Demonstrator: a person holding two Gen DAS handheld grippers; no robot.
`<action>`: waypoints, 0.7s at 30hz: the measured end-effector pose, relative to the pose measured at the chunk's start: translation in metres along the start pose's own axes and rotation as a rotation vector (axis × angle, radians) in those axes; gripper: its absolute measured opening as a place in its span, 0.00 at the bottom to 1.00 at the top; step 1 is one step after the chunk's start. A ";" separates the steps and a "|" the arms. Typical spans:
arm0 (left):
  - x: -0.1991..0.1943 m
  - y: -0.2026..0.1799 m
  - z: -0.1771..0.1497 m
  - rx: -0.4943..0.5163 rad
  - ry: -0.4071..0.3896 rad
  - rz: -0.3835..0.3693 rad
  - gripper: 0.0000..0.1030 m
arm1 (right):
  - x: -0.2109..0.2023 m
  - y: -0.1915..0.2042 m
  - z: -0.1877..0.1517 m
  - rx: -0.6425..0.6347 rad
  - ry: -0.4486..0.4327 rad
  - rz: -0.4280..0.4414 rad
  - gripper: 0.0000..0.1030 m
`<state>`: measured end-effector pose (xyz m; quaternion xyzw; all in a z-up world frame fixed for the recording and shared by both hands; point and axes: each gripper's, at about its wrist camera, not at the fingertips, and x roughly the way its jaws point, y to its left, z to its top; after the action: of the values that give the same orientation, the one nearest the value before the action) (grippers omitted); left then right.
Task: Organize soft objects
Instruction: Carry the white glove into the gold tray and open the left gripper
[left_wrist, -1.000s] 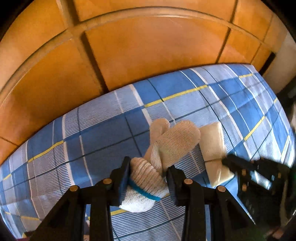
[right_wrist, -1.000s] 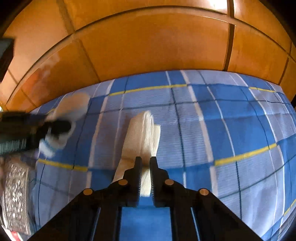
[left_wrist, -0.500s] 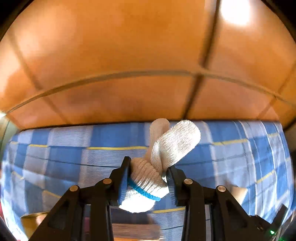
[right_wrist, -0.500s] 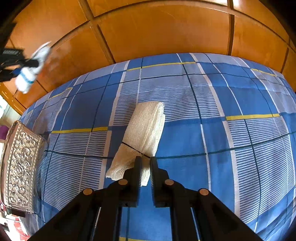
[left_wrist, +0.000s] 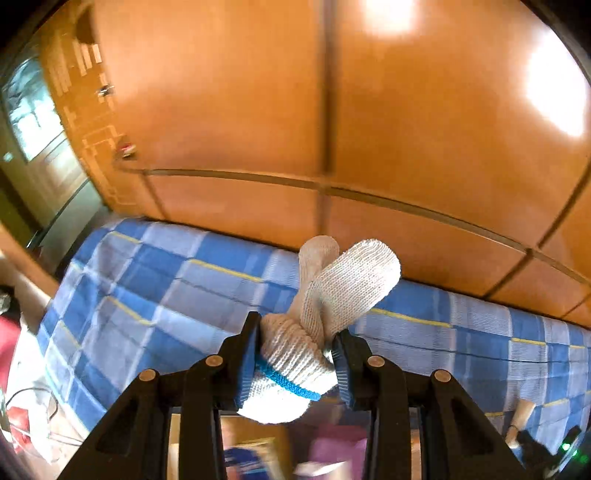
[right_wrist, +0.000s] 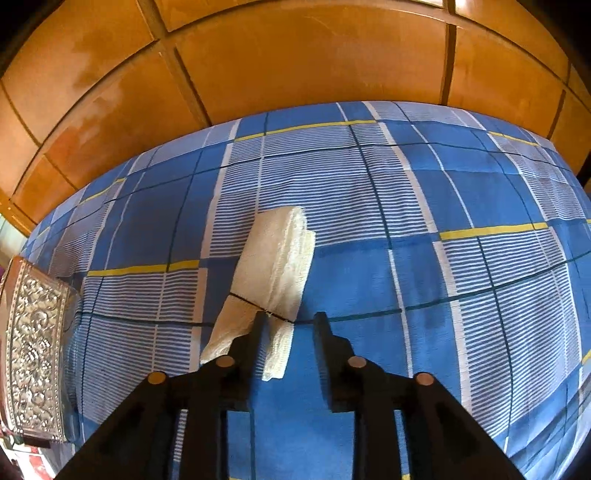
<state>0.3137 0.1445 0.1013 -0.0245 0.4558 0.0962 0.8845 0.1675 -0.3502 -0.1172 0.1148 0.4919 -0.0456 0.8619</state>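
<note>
Bunching between the pads of the left gripper (left_wrist: 295, 354), a knitted glove bundle (left_wrist: 325, 317) with a blue cuff band is clamped tight and held above the blue plaid bed (left_wrist: 155, 295). On that bed lies a folded white cloth (right_wrist: 273, 269); the right gripper (right_wrist: 290, 325) is opening, its left finger touching the cloth's near end. An embossed silver box (right_wrist: 33, 354) sits at the bed's left edge.

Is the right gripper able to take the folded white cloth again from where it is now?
Probably yes. The right gripper is opening directly over the near end of the folded white cloth on the blue checked bedsheet, and nothing lies between them. The cloth's near end sits partly between the fingers.
</note>
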 end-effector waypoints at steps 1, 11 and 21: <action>-0.003 0.012 -0.004 -0.004 -0.005 0.009 0.36 | 0.000 0.000 0.000 0.005 0.001 -0.007 0.29; -0.018 0.114 -0.107 -0.084 0.011 -0.096 0.36 | -0.003 -0.002 -0.002 0.088 -0.014 -0.008 0.32; 0.033 0.191 -0.210 -0.247 0.128 -0.077 0.36 | 0.000 0.008 0.001 0.088 -0.007 -0.021 0.32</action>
<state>0.1268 0.3094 -0.0397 -0.1566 0.4945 0.1157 0.8471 0.1695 -0.3423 -0.1155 0.1472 0.4875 -0.0764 0.8572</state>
